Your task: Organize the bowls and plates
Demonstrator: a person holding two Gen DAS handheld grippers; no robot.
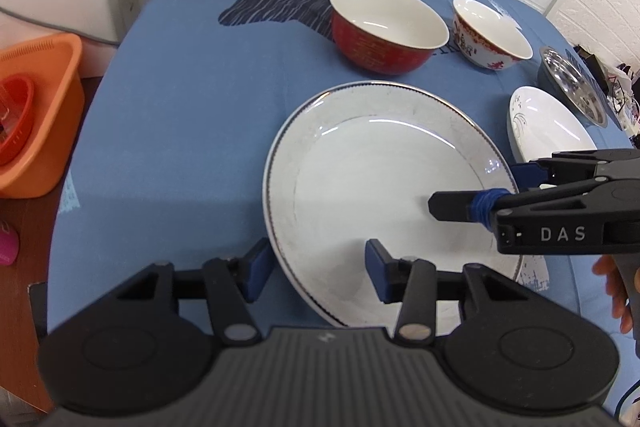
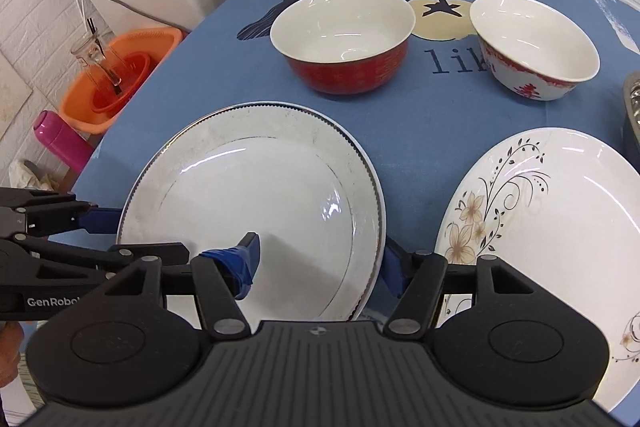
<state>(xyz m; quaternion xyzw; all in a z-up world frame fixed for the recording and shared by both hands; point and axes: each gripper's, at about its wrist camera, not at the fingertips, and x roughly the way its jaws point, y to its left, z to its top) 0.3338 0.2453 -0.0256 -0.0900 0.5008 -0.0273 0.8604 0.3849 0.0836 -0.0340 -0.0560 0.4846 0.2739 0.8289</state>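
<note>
Blue tablecloth (image 2: 224,75) over a table, white brick wall behind. Large silver-rimmed plate (image 2: 256,195) lies flat near the front edge. My left gripper (image 1: 316,267) is spread wide, its fingers straddling the plate's left rim, not closed on it. My right gripper (image 2: 324,259) likewise stands released astride the right rim. Floral plate (image 2: 560,227) just beside on the right. Red bowl (image 2: 340,39) and white patterned bowl (image 2: 532,43) stand upright behind, apart.
</note>
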